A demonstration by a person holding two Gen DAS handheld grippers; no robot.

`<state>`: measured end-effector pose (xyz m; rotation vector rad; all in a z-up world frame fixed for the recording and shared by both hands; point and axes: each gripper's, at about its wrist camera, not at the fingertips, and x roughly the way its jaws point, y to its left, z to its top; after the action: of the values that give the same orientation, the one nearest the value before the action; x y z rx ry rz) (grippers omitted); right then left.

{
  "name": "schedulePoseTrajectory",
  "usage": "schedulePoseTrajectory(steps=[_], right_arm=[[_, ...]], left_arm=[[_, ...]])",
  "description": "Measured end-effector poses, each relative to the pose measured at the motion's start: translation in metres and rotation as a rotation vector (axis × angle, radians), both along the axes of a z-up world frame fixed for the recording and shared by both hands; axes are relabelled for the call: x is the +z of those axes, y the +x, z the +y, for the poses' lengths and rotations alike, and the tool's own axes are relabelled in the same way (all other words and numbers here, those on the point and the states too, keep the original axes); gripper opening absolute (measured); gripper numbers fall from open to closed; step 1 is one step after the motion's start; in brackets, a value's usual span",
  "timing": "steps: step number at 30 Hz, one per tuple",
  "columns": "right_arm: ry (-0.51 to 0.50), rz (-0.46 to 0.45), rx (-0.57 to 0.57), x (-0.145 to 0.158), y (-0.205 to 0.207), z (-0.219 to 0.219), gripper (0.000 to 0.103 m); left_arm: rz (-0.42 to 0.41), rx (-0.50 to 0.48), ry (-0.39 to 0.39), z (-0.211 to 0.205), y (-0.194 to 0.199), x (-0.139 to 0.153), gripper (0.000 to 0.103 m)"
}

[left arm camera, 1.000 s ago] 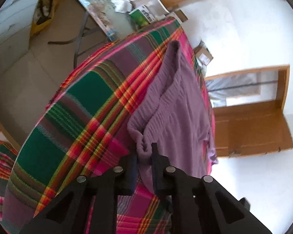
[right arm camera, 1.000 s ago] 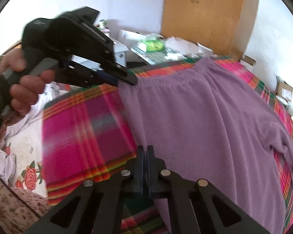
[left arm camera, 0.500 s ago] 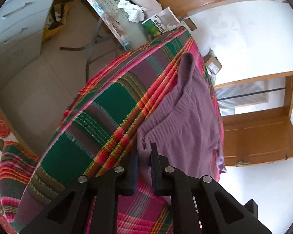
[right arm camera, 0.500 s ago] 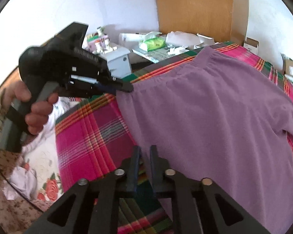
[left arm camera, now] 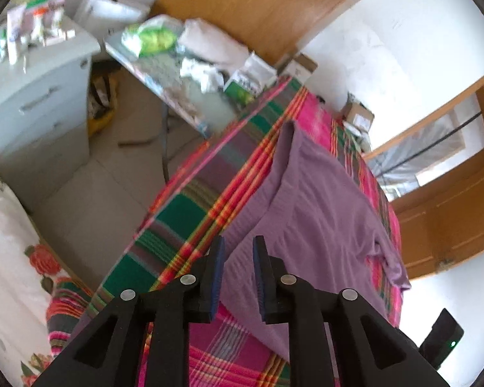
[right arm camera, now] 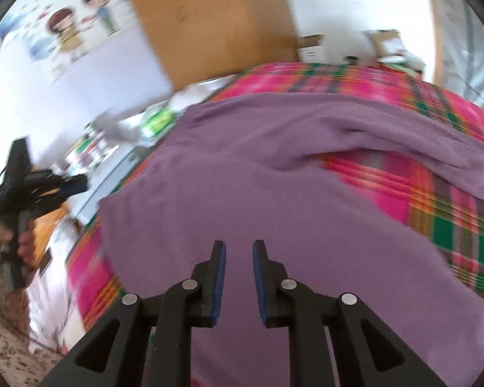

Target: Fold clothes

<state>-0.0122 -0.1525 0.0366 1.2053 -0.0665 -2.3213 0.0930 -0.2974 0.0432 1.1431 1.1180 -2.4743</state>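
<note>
Purple knit trousers [left arm camera: 322,209] lie spread on a plaid blanket [left arm camera: 184,216], waistband toward the blanket's left edge. My left gripper [left arm camera: 238,245] hovers above the waistband corner. Its jaws are opening, and the cloth lies below them, not pinched. In the right wrist view, which is blurred, the trousers [right arm camera: 242,177] fill the middle, with one leg folded across the blanket [right arm camera: 451,225]. My right gripper [right arm camera: 238,245] hangs over the cloth. Its jaws are also opening with nothing between the pads. The left gripper [right arm camera: 48,190] shows at far left, held by a hand [right arm camera: 22,245].
A white drawer cabinet [left arm camera: 32,113] and a cluttered folding table [left arm camera: 184,74] stand past the blanket's far edge, with bare floor between. Behind them rise a wooden wardrobe [left arm camera: 258,9], cardboard boxes [left arm camera: 358,116] and a door [left arm camera: 451,209]. Floral bedding [left arm camera: 13,258] lies at left.
The left gripper let go of the waistband and rose. The right gripper went from shut to open, rolled, and swung sideways over the trousers.
</note>
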Motion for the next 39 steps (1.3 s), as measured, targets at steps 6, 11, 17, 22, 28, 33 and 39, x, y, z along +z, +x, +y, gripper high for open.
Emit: schedulePoseTrajectory(steps=[6,11,17,22,28,33,39], right_arm=[[0.03,-0.047,-0.202,-0.011,-0.02,0.07,0.029],[0.048,-0.083,-0.304,-0.025,-0.028,0.105,0.029],[0.02,-0.068,-0.298,-0.021,-0.045,0.12,0.029],[0.009,-0.056,-0.234,-0.021,-0.061,0.102,0.029],[0.008,-0.056,-0.123,-0.025,-0.082,0.072,0.029],[-0.005,-0.06,-0.067,-0.031,-0.101,0.054,0.029],[-0.031,-0.072,-0.002,-0.032,-0.121,0.036,0.03]], left_arm=[[0.005,-0.132,-0.032,0.046,-0.027,0.01,0.021],[0.004,-0.295,-0.038,0.097,-0.063,0.006,0.022],[-0.017,-0.504,-0.113,0.168,-0.11,0.002,0.022],[-0.029,-0.619,-0.09,0.214,-0.154,-0.004,0.022],[-0.047,-0.689,-0.092,0.251,-0.205,-0.017,0.022],[-0.058,-0.619,-0.086,0.243,-0.237,-0.026,0.022],[-0.033,-0.48,0.127,0.205,-0.259,-0.036,0.022]])
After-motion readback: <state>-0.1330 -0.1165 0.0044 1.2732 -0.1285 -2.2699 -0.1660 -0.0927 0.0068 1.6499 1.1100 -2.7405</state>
